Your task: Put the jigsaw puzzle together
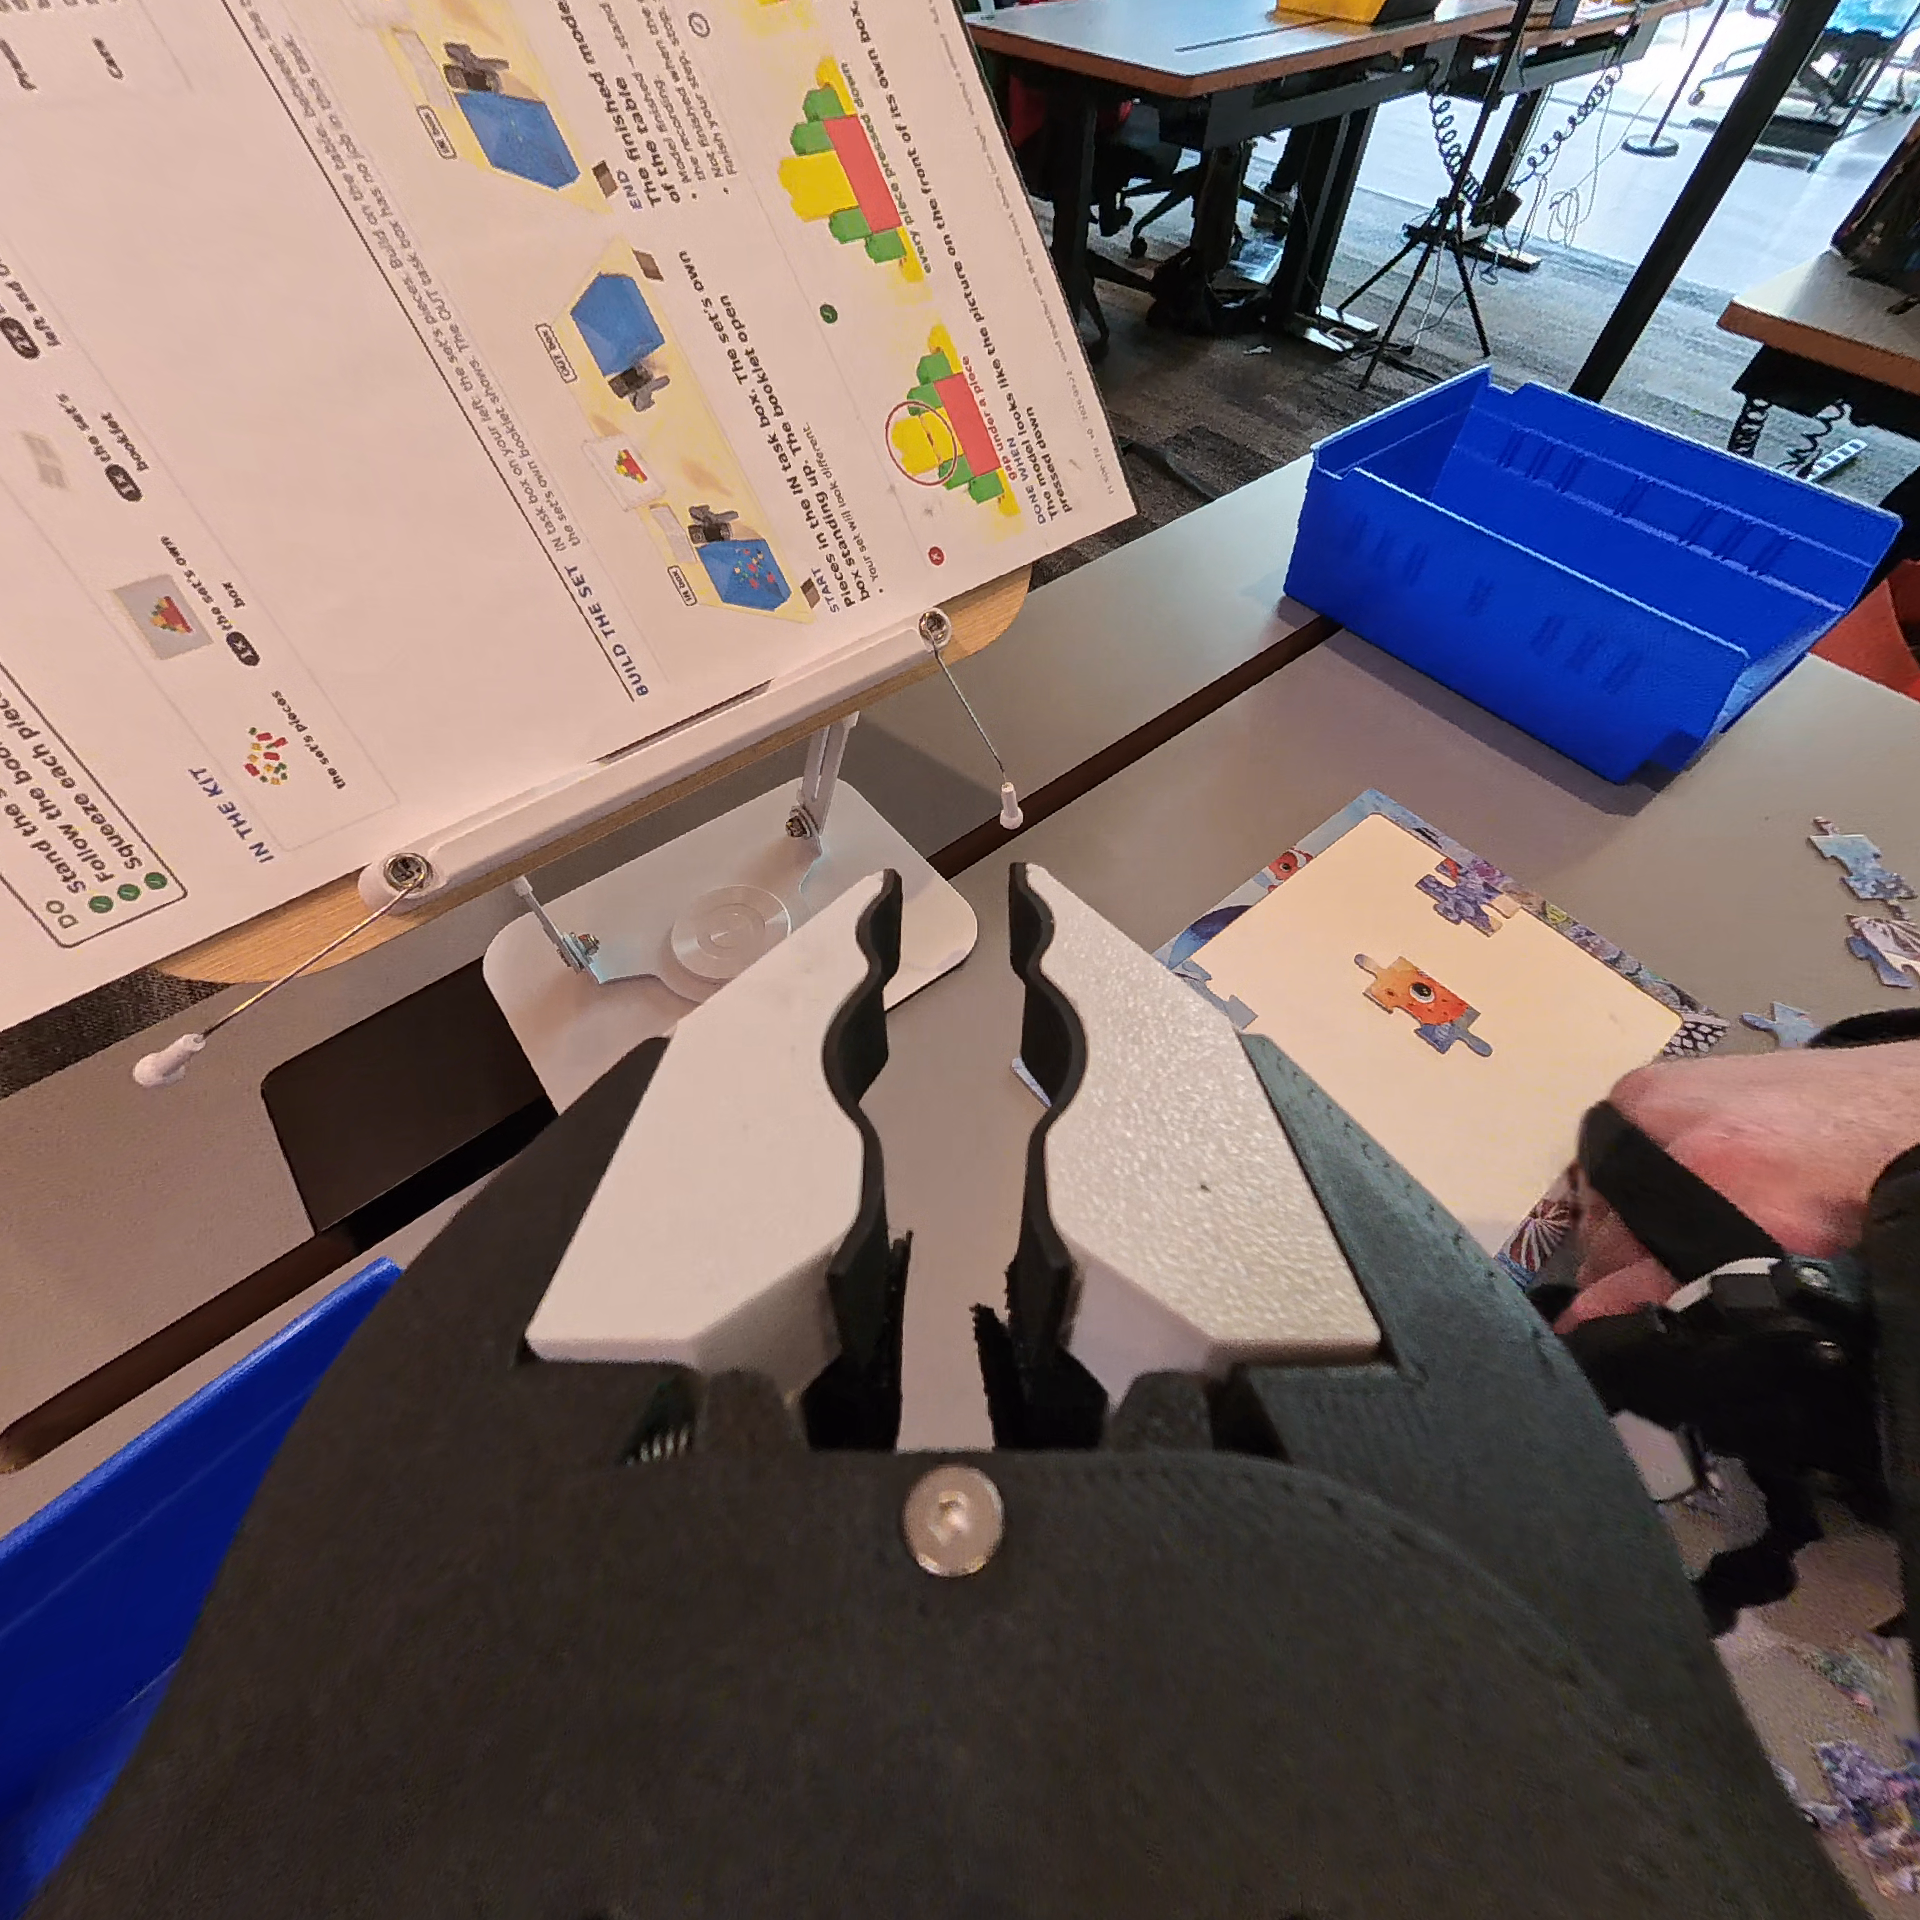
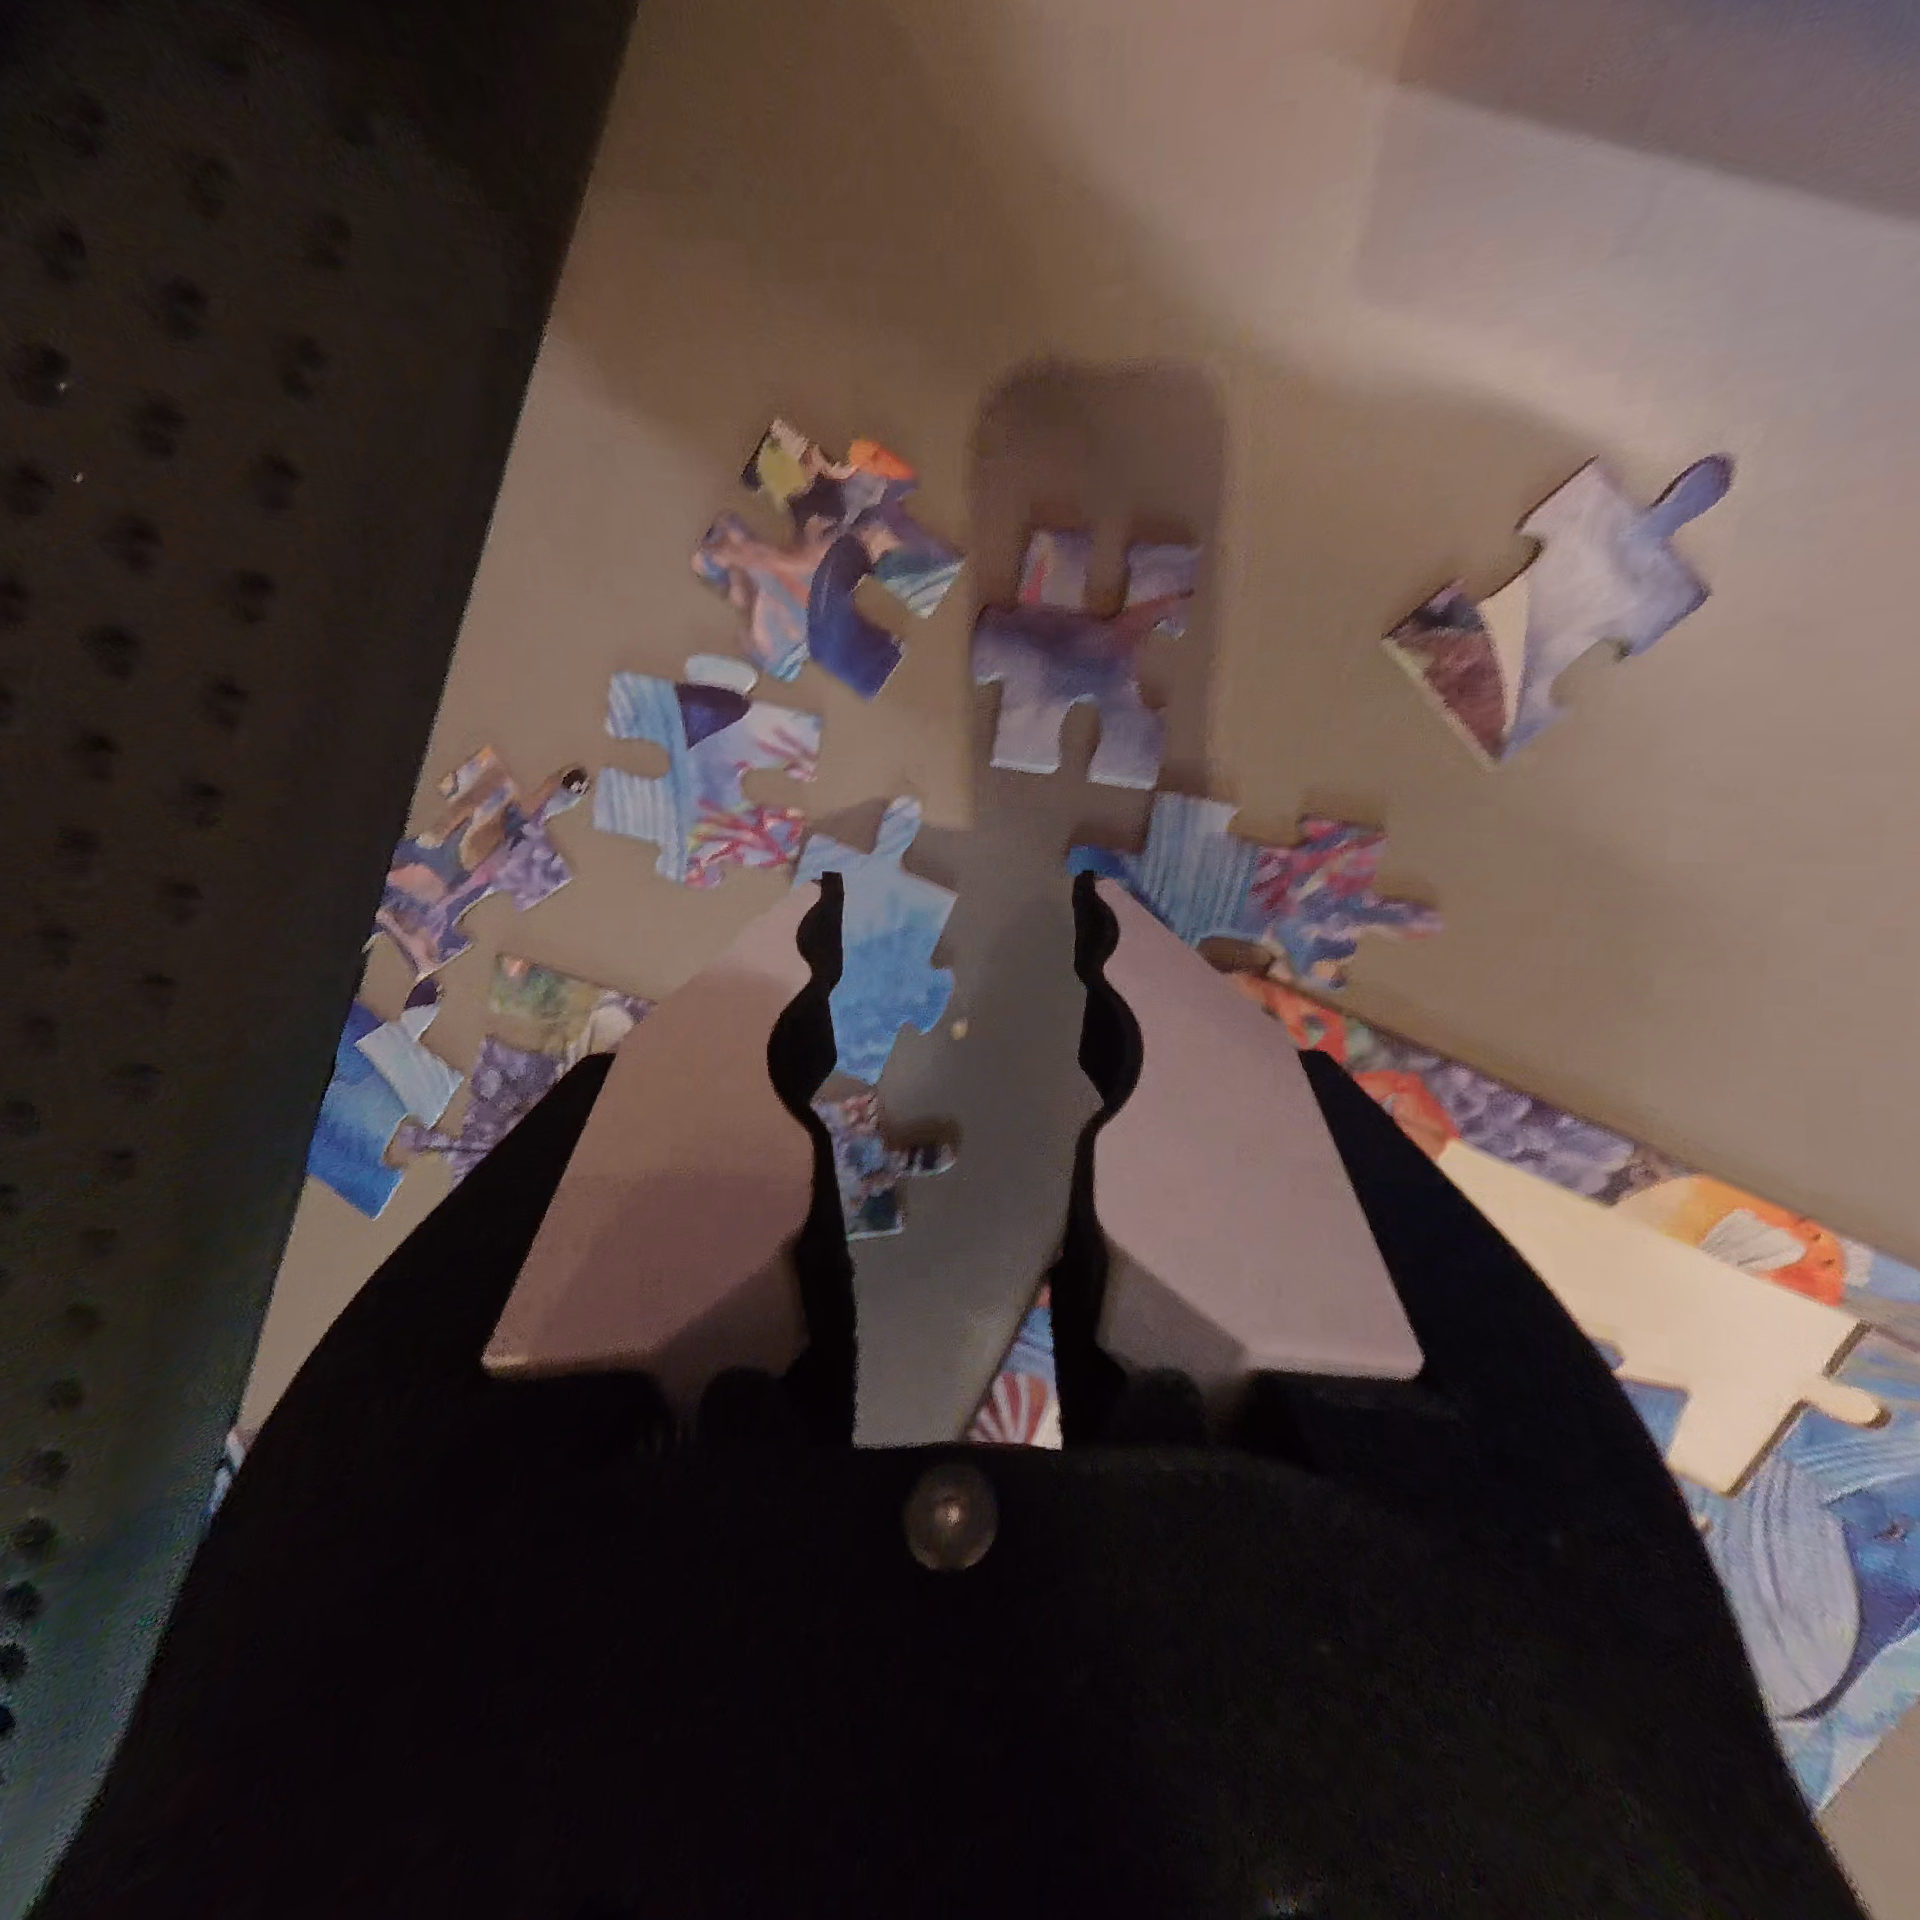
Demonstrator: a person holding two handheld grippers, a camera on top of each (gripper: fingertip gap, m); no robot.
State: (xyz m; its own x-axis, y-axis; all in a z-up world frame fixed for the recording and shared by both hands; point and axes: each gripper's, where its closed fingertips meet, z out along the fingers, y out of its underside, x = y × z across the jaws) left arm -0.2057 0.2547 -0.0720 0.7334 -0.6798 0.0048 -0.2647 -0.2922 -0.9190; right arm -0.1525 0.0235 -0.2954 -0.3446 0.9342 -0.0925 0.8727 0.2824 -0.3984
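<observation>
Our right gripper (image 2: 951, 883) holds its fingers (image 2: 1174, 1049) parted and empty above loose puzzle pieces (image 2: 1075, 665) scattered on the surface (image 2: 1351, 312) beside the puzzle tray (image 2: 1621, 1340), while our left gripper (image 1: 956, 883), also released, hovers near the document stand (image 1: 727, 935) and blue bin (image 1: 1579, 582).

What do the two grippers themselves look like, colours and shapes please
Both look alike. The left gripper has a black, textured plastic body with a silver screw at its centre, and two white wedge-shaped fingers lined with wavy black pads. The right gripper matches it, dimmer in shadow. A black strap crosses the person's hand.
</observation>
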